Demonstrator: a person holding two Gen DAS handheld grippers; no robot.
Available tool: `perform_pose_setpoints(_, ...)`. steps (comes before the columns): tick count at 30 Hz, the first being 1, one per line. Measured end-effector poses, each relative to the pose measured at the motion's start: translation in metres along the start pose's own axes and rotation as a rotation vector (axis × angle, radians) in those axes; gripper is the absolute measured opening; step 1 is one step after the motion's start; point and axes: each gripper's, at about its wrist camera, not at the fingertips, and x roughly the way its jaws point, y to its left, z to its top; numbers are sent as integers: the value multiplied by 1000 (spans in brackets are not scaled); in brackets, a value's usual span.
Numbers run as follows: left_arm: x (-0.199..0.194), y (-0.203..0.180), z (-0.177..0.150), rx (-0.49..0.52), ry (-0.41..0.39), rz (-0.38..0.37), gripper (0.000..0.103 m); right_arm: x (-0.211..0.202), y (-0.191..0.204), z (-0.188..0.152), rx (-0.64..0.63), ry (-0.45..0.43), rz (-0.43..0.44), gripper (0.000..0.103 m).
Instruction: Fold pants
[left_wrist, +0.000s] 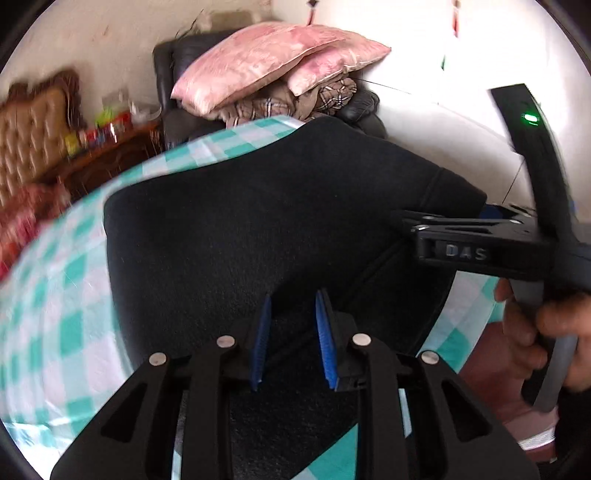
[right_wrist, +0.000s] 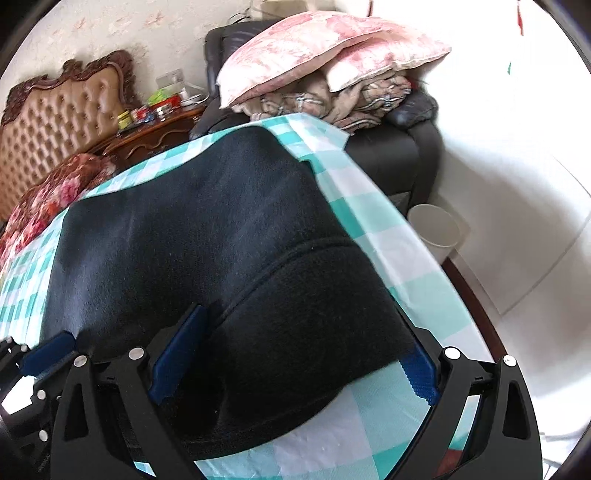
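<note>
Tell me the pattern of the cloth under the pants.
Teal-and-white checks on the cloth, clearest in the right wrist view.

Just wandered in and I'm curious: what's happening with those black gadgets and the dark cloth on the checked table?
A person is folding black pants on a table with a green-checked cloth, holding a gripper in each hand. The right gripper stands wide open around the pants' near folded edge, not pinching it. The left gripper hovers over the middle of the pants, its blue pads slightly apart with nothing between them. The pants lie partly folded, so the job looks unfinished.
</note>
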Motion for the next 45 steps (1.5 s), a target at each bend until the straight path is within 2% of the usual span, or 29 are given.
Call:
perform_pose_setpoints(3,-1,2,-2,1,-9,-12,26,-26,12,9,-42,-112,3,92)
perform_pose_setpoints(4,-1,2,-3,0,-11,-14,26,-28,15,11,-52,-125,4,92)
perform_pose_setpoints(7,-4,5,-5,-20,-20,-33,27,-11,17,13,-74,-75,-37,92)
perform_pose_setpoints(8,-6,7,-5,-30,-24,-40,31,-2,18,11,-86,-50,-73,92)
perform_pose_setpoints(9,-8,9,-5,-37,-28,-36,40,11,17,6,-102,-2,-104,92)
perform_pose_setpoints(10,-10,10,-5,-43,-34,-29,45,17,12,0,-85,6,-84,92)
perform_pose_setpoints(12,-16,17,-4,-76,-48,-44,66,18,2,-4,-36,12,-42,92)
perform_pose_setpoints(14,-21,21,-3,-108,-46,-78,71,20,-2,-4,-7,30,-26,92)
perform_pose_setpoints(16,-25,17,-2,-86,-58,-45,86,19,2,-4,-23,24,-47,92)
perform_pose_setpoints(19,-34,11,1,-63,-82,-11,95,18,5,-5,-27,23,-57,92)
perform_pose_setpoints(20,-38,8,4,-52,-86,15,101,18,5,-5,-27,23,-56,92)
perform_pose_setpoints(23,-47,11,13,-51,-138,78,101,18,5,-6,-26,27,-52,92)
perform_pose_setpoints(24,-50,14,15,-58,-147,76,101,18,5,-5,-22,29,-51,92)
perform_pose_setpoints(34,-50,27,17,-111,-106,23,101,-8,0,-14,8,30,-35,92)
perform_pose_setpoints(40,-52,20,14,-89,-86,-23,101,-39,0,-14,-17,-16,-114,92)
perform_pose_setpoints(45,-62,15,16,-86,-79,-44,101,-63,-11,-16,10,-17,-124,92)
